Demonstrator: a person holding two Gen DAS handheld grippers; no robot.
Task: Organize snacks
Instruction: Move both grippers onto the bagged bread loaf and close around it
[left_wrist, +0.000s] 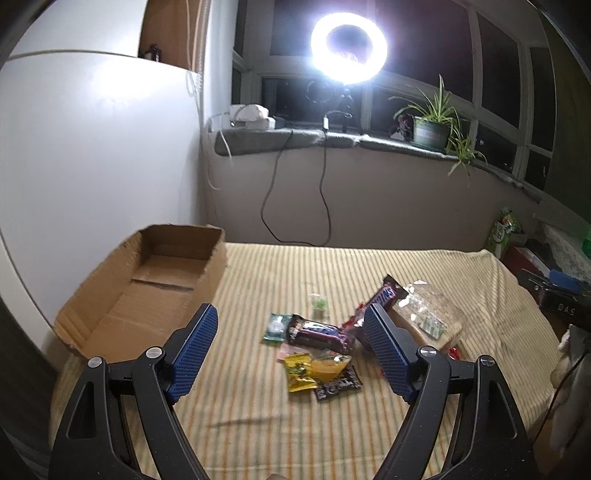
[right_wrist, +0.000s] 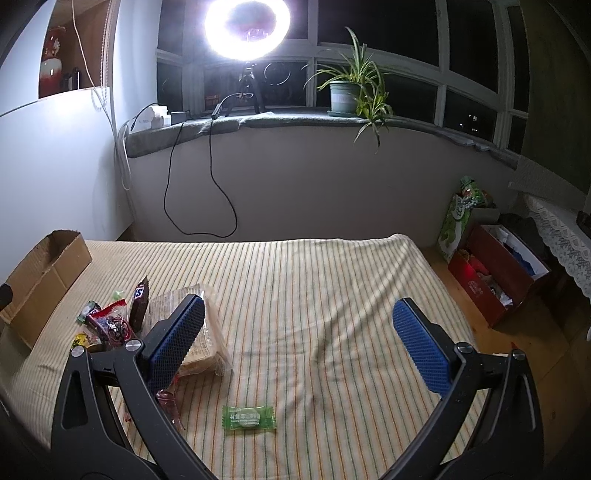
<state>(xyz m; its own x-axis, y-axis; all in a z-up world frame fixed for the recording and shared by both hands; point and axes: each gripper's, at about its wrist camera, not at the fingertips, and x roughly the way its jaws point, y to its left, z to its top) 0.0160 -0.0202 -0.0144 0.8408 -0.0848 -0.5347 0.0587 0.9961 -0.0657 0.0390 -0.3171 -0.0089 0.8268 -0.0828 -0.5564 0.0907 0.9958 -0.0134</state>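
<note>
An open cardboard box (left_wrist: 155, 291) lies empty at the left of the striped bed. A heap of snacks sits mid-bed: a dark chocolate bar (left_wrist: 317, 332), a Snickers bar (left_wrist: 386, 295), a yellow packet (left_wrist: 301, 371), an orange jelly cup (left_wrist: 330, 365), a dark wrapper (left_wrist: 338, 386), a small green packet (left_wrist: 275, 326) and a clear biscuit pack (left_wrist: 430, 314). My left gripper (left_wrist: 291, 343) hovers open above the heap, holding nothing. My right gripper (right_wrist: 299, 339) is open over bare bedding. A green wrapped candy (right_wrist: 249, 417) lies just below it. The box (right_wrist: 40, 280) and biscuit pack (right_wrist: 207, 339) show at left.
A bright ring light (left_wrist: 349, 48) and a potted plant (left_wrist: 430, 125) stand on the windowsill, with cables (left_wrist: 295, 206) hanging down the wall. A red box (right_wrist: 495, 273) and a green bag (right_wrist: 456, 221) sit on the floor right of the bed. The white wall borders the left.
</note>
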